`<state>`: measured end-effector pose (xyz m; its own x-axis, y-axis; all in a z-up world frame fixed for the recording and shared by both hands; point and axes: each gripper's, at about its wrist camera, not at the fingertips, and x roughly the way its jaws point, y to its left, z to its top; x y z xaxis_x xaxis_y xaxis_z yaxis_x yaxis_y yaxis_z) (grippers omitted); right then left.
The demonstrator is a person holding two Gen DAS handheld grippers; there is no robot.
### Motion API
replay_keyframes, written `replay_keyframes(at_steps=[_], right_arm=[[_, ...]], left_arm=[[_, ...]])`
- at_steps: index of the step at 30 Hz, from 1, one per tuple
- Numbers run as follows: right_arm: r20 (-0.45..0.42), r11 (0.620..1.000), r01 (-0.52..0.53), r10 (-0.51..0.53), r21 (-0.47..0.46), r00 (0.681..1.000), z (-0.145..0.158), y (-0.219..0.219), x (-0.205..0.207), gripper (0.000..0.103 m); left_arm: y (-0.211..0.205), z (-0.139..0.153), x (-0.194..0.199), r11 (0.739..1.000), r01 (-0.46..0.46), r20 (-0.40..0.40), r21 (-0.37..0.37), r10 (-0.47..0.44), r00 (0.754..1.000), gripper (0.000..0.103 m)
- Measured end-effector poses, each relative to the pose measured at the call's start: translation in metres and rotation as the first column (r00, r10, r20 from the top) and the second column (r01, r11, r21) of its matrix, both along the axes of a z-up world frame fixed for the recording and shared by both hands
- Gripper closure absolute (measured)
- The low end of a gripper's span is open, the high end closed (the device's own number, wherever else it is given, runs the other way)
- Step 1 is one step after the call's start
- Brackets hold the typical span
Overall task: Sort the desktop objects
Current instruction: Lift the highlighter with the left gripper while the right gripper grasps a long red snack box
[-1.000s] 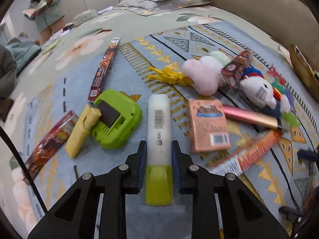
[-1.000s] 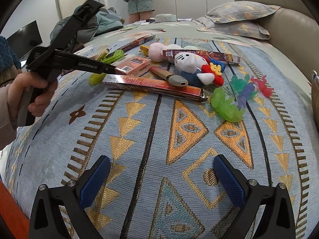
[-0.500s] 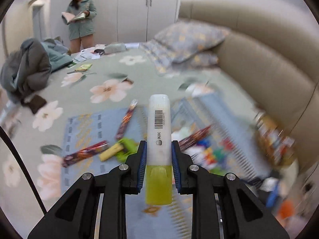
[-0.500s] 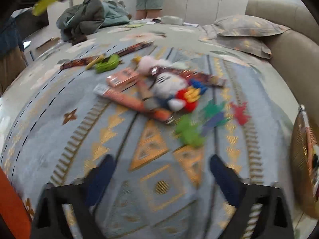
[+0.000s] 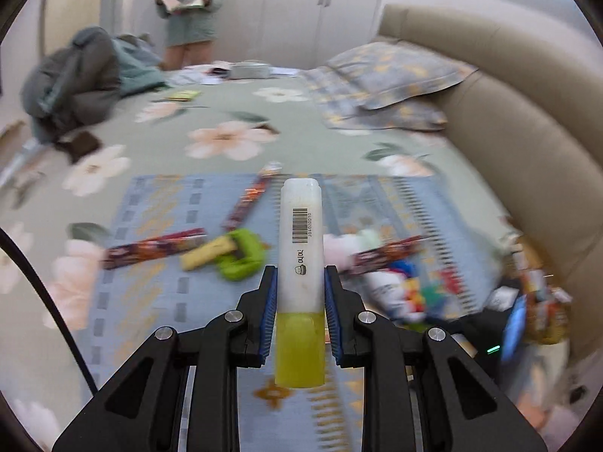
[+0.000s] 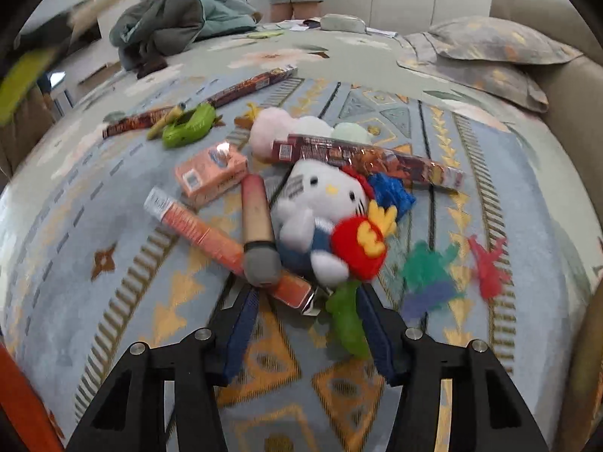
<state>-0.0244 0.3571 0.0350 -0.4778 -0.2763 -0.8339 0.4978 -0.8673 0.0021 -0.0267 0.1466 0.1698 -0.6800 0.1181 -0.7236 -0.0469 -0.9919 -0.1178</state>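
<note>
My left gripper (image 5: 299, 312) is shut on a white highlighter with a yellow cap (image 5: 300, 233), held high above the patterned mat (image 5: 166, 203). My right gripper (image 6: 307, 324) hangs low over the mat (image 6: 113, 226) and its jaws are closing. Between its fingers lie a green jelly toy (image 6: 348, 320) and the end of a long orange package (image 6: 196, 226); the pads do not press on either. Just beyond are a pink tube (image 6: 258, 218), a white plush cat (image 6: 320, 203) and an orange box (image 6: 211, 171).
Snack stick packs (image 6: 369, 156), a green gadget (image 6: 188, 126), a pink cloud plush (image 6: 271, 132) and jelly toys (image 6: 426, 267) litter the mat. Pillows (image 6: 490, 45), a clothes pile (image 6: 166, 22) and a standing person (image 5: 188, 11) are beyond. A basket (image 5: 539, 301) sits right.
The left gripper has risen with the highlighter, so the mat looks farther away. The right gripper has moved in toward the toy pile and its jaws have narrowed.
</note>
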Motion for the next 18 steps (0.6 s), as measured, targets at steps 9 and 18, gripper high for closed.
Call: replay_keyframes(at_steps=[9,18], right_arm=[[0.193,0.97,-0.18,0.211,-0.164,0.958,-0.001,-0.044,0.045,0.083],[0.08,0.99,-0.103,0.111,-0.093,0.991,0.015,-0.04,0.027,0.075]], left_arm=[[-0.028,0.007,0.007,0.994,-0.019,-0.009,0.111,0.021,1.0,0.082],[-0.043,0.01,0.007,0.987,-0.038,-0.018,0.156,0.041,0.999,0.082]])
